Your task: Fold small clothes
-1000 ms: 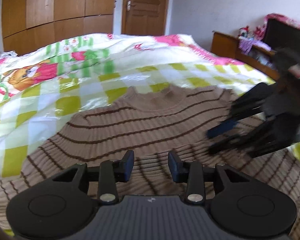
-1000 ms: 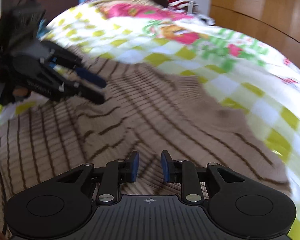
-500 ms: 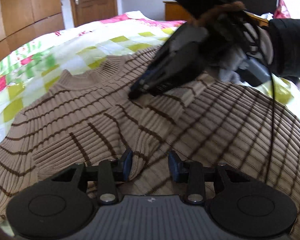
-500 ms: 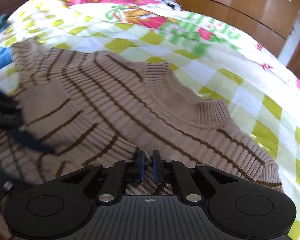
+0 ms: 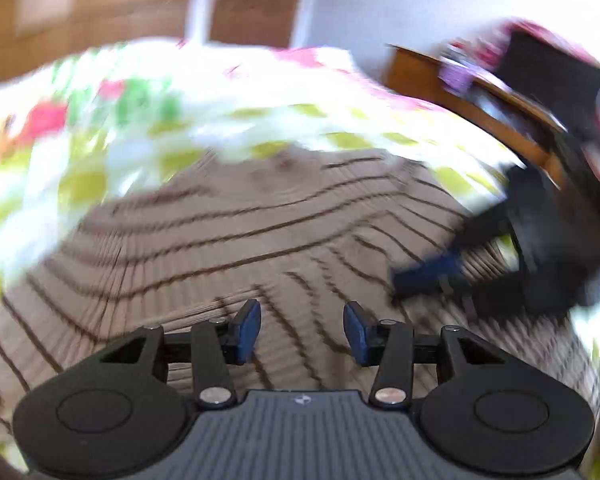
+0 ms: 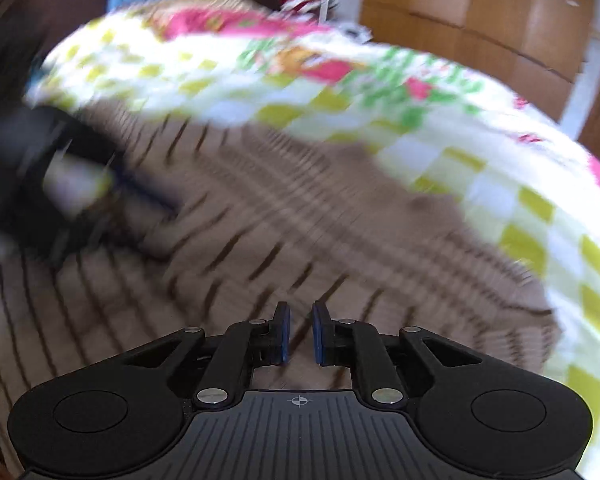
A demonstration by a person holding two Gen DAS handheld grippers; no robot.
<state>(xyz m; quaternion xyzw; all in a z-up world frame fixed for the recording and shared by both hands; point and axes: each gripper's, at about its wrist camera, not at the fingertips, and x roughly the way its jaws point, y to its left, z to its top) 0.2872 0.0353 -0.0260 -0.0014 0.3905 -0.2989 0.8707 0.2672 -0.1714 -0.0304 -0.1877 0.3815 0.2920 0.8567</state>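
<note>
A tan sweater (image 5: pixel 260 224) with thin brown stripes lies spread on the bed, its collar toward the far side. My left gripper (image 5: pixel 302 330) hovers just above the near part of the sweater. Its jaws are opening and nothing is between the pads. My right gripper (image 6: pixel 300 332) hangs over the sweater (image 6: pixel 300 216) too. Its jaws stand a narrow gap apart and are opening, with no cloth pinched. Each gripper shows in the other's view as a dark blur: the right gripper (image 5: pixel 432 276) at the sweater's right side, the left gripper (image 6: pixel 140 188) at its left. Both views are smeared by motion.
A yellow-and-white checked quilt (image 5: pixel 148 152) with pink and green prints covers the bed around the sweater. A wooden headboard shelf (image 5: pixel 480 104) with small items runs along the right. Wooden wardrobes (image 6: pixel 480 20) and a door stand beyond the bed.
Half a second ago both grippers were together over the sweater's middle, the right nearly shut on a fold. Now they have drawn apart to the sides and both jaws stand wider.
</note>
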